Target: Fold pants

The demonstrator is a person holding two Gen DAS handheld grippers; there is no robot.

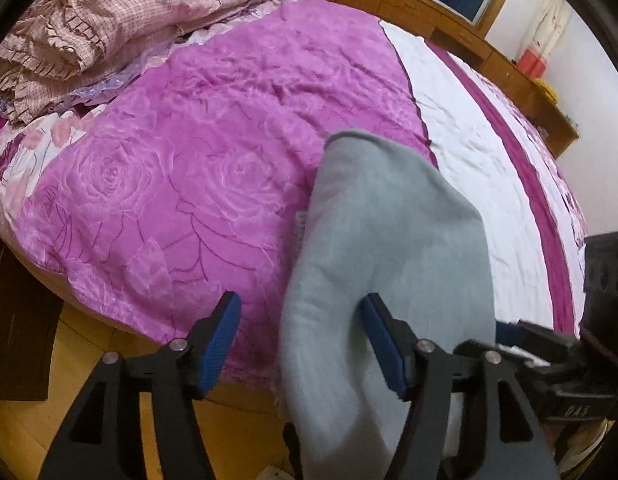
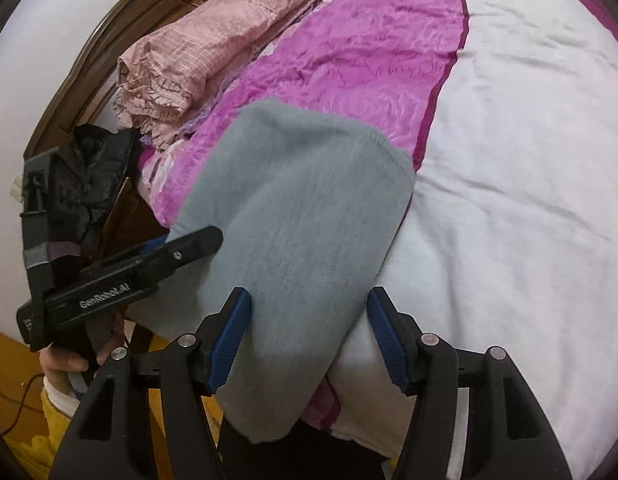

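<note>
Folded grey pants (image 1: 389, 232) lie on the bed, their near end hanging over the bed's edge. My left gripper (image 1: 303, 344) stands open above that end; the right pad (image 1: 383, 344) is over the fabric and the left pad is off to its side, neither pressing. In the right wrist view the same pants (image 2: 301, 208) run between the wide-apart jaws of my right gripper (image 2: 307, 340), which is open, with a gap at the right pad. A hand (image 2: 61, 364) holds the left gripper (image 2: 189, 242) at the pants' left edge. The right gripper (image 1: 525, 334) shows at the lower right.
The bed has a magenta rose quilt (image 1: 169, 184) and a white sheet (image 1: 469, 152). A pile of pink checked bedding (image 1: 89, 28) lies at its far left. Wooden floor (image 1: 89, 344) is below the edge. A black garment (image 2: 93, 176) hangs by the wooden bed frame.
</note>
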